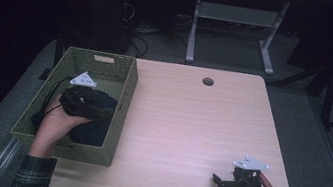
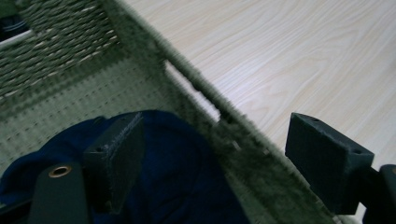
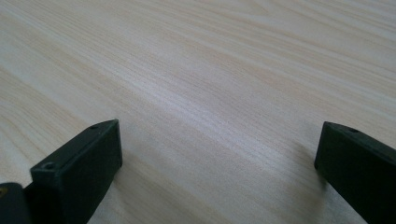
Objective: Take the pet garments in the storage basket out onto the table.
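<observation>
A green woven basket stands on the left part of the light wooden table. A dark blue cloth lies bunched inside it. My left gripper hangs over the cloth, held by a hand coming in over the basket's near wall. In the left gripper view the left gripper is open wide: one jaw is above the blue cloth, the other past the basket's side wall, which runs between them. My right gripper rests open near the table's front right, with bare wood between its jaws.
A round cable hole sits near the table's far edge. Behind the table stand the grey legs of another desk, with cables on the floor. The basket's right wall borders the wide bare middle of the table.
</observation>
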Motion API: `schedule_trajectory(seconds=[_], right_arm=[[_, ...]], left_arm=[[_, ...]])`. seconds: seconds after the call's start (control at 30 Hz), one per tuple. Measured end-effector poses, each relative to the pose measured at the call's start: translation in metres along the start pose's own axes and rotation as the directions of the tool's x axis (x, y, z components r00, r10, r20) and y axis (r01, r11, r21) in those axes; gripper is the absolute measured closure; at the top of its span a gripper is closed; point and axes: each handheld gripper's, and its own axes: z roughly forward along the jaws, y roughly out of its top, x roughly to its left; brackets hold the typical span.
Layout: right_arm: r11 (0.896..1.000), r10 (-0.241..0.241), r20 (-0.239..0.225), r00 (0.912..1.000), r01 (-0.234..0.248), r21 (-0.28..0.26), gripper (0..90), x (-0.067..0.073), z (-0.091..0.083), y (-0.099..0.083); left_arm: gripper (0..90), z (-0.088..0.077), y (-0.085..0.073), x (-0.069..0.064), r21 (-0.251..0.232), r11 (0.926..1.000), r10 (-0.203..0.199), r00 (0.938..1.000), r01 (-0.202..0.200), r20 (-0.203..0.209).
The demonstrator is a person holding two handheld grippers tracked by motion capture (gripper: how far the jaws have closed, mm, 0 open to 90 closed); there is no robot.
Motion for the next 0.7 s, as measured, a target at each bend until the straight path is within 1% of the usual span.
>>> schedule_trajectory(seconds=[0.07, 0.13, 0.23, 0.27, 0.33, 0.4, 0.57, 0.7], right_arm=[[1.000, 0.000, 0.000, 1.0000, 0.000, 0.000, 0.4, 0.000, 0.000, 0.000], [1.000, 0.001, 0.000, 1.0000, -0.001, 0.001, 0.4, 0.000, 0.000, 0.000], [1.000, 0.000, 0.000, 1.0000, 0.000, 0.000, 0.4, 0.000, 0.000, 0.000], [1.000, 0.000, 0.000, 1.0000, 0.000, 0.000, 0.4, 0.000, 0.000, 0.000], [1.000, 0.000, 0.000, 1.0000, 0.000, 0.000, 0.4, 0.000, 0.000, 0.000], [1.000, 0.000, 0.000, 1.0000, 0.000, 0.000, 0.4, 0.000, 0.000, 0.000], [1.000, 0.001, 0.000, 1.0000, -0.001, 0.001, 0.4, 0.000, 0.000, 0.000], [1.000, 0.001, 0.000, 1.0000, -0.001, 0.001, 0.4, 0.000, 0.000, 0.000]], left_arm=[[19.4, -0.002, -0.003, 0.004, 0.002, 0.9999, -0.013, 0.9999, 0.014, -0.009], [19.8, -0.003, -0.006, 0.008, 0.014, 0.9998, -0.017, 0.9996, 0.017, -0.023], [19.8, -0.004, -0.009, 0.011, 0.023, 0.9996, -0.016, 0.9994, 0.017, -0.030], [19.8, -0.005, -0.011, 0.015, 0.034, 0.9991, -0.025, 0.9988, 0.027, -0.041], [19.8, -0.006, -0.014, 0.019, 0.045, 0.9986, -0.026, 0.9980, 0.029, -0.057], [19.8, -0.006, -0.015, 0.021, 0.049, 0.9982, -0.031, 0.9977, 0.034, -0.060], [19.4, -0.005, -0.022, 0.030, 0.079, 0.9957, -0.041, 0.9954, 0.048, -0.086], [19.3, -0.004, -0.029, 0.039, 0.116, 0.9914, -0.048, 0.9934, 0.060, -0.104]])
